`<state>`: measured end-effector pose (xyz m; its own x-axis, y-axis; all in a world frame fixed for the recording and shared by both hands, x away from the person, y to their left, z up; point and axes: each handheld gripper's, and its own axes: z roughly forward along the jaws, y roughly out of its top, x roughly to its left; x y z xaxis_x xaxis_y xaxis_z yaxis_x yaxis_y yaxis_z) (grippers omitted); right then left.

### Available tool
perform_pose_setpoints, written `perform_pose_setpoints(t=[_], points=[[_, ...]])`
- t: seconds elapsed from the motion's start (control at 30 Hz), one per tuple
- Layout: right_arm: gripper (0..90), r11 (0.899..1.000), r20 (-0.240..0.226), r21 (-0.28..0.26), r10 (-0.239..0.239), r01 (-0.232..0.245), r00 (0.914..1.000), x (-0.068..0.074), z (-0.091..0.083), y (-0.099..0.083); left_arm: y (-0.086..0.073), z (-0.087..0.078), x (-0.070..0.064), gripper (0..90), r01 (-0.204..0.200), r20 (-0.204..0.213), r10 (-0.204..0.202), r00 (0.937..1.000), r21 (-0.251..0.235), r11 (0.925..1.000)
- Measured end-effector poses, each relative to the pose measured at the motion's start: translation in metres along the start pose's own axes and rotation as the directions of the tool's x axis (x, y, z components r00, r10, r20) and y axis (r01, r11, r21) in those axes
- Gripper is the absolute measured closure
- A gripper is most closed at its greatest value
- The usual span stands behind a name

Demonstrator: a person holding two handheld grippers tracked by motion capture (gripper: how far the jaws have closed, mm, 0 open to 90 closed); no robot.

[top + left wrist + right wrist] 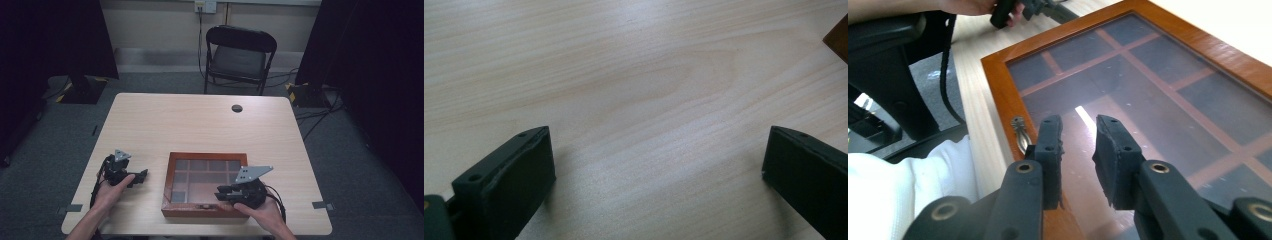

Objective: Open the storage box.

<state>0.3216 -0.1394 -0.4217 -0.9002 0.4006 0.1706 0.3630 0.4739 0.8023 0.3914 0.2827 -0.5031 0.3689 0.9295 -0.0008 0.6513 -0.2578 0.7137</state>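
We hold the right gripper (226, 194) over the near right part of the box (171, 165), a shallow wooden case with a glass lid that sits at the near edge of the table (200, 120), between our two hands. The box lies almost square to the table, a little longer from left to right, with its small metal latch (204, 205) on the near wall facing us. The right gripper points left across the lid, its jaws narrowed to a slim gap with nothing between them. In the right gripper view the latch (1020, 132) lies just left of the jaws, lower than the pads and on the outer face of the frame, so we judge the coming move to be a short reach left and down over the near edge.

The left gripper (140, 175) rests on bare table just left of the box and apart from it, pointing right toward the left wall. Its jaws stand wide with only wood grain between them; a corner of the box (838, 40) sits at the far right of its view. The right hand (262, 212) is the nearer to the latch.
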Motion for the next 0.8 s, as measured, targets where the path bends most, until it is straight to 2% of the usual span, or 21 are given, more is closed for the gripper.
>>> perform_pose_setpoints(t=[0.33, 0.43, 0.8], points=[[77.5, 0.998, -0.078, 0.039, -0.046, 0.049, 0.9959, 0.012, 0.018, 0.000, 0.000, 0.000, 0.000, 0.0, 0.000, 0.000, 0.000, 1.0000, 0.000, 1.0000], [78.5, 0.998, -0.095, 0.047, -0.045, 0.050, 0.9944, 0.014, 0.023, -0.001, 0.000, 0.000, 0.000, 0.0, 0.000, 0.000, 0.000, 1.0000, 0.000, 1.0000], [79.8, 0.995, -0.100, 0.070, -0.062, 0.069, 0.9931, 0.016, 0.031, -0.006, 0.000, 0.000, 0.000, 0.0, 0.000, 0.000, 0.000, 1.0000, 0.000, 1.0000]])
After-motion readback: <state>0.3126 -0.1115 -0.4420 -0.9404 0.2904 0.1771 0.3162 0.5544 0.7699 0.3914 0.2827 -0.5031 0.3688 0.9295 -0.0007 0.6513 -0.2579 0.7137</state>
